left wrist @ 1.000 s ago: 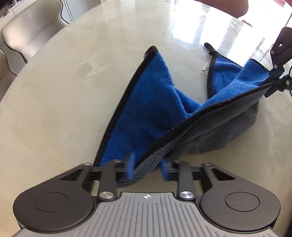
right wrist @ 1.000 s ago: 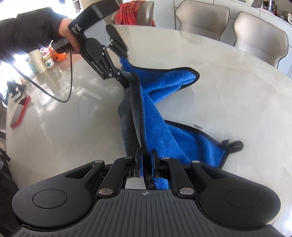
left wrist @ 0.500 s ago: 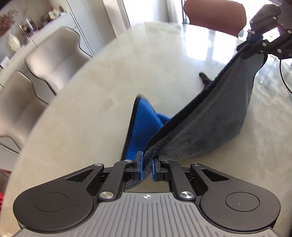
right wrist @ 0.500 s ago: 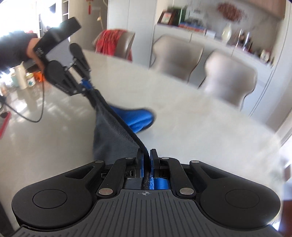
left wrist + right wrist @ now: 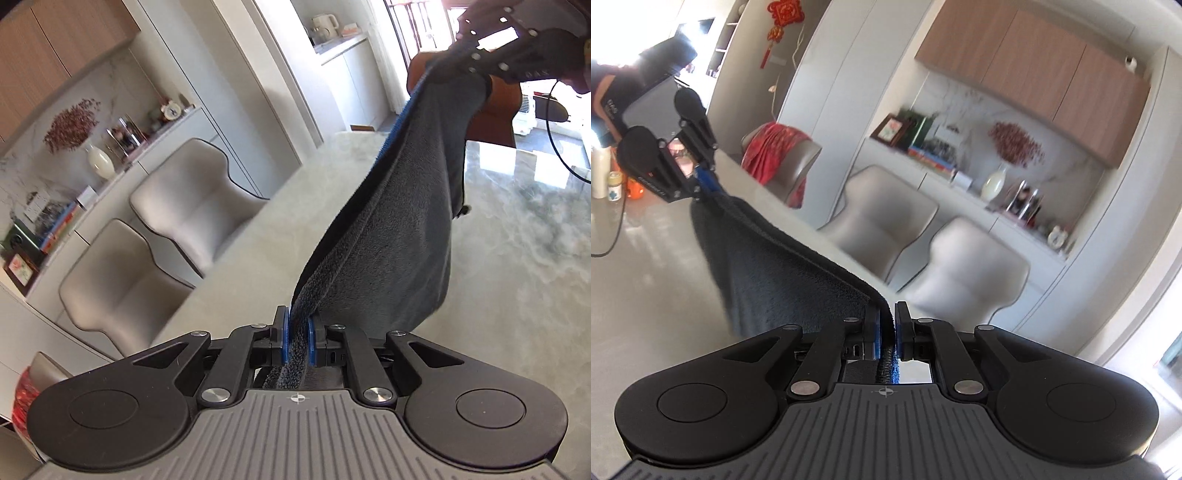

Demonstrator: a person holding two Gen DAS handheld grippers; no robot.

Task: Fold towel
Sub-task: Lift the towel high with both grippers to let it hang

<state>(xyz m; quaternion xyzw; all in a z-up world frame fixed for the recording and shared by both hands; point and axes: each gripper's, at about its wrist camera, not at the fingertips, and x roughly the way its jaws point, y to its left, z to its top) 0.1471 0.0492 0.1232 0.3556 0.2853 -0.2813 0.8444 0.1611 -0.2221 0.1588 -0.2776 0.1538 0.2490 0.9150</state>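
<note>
The towel (image 5: 399, 229), grey on one face and blue on the other with a black hem, hangs in the air above the marble table (image 5: 517, 258), stretched between both grippers. My left gripper (image 5: 297, 332) is shut on one corner of it. In the left wrist view the right gripper (image 5: 458, 55) pinches the far corner at the upper right. In the right wrist view my right gripper (image 5: 886, 328) is shut on the towel (image 5: 783, 273) hem, and the left gripper (image 5: 701, 177) holds the other corner at the far left. The towel's lower part sags toward the table.
Two beige chairs (image 5: 177, 229) stand along the table's left edge, a brown chair (image 5: 495, 118) at its far side. A chair with a red cloth (image 5: 775, 155) and small jars (image 5: 613, 184) lie beyond the table in the right wrist view. A black cable (image 5: 554, 140) hangs from the right gripper.
Both grippers have risen and tilted up, lifting the towel off the table until it hangs between them. The blue face that lay spread on the table is now mostly hidden.
</note>
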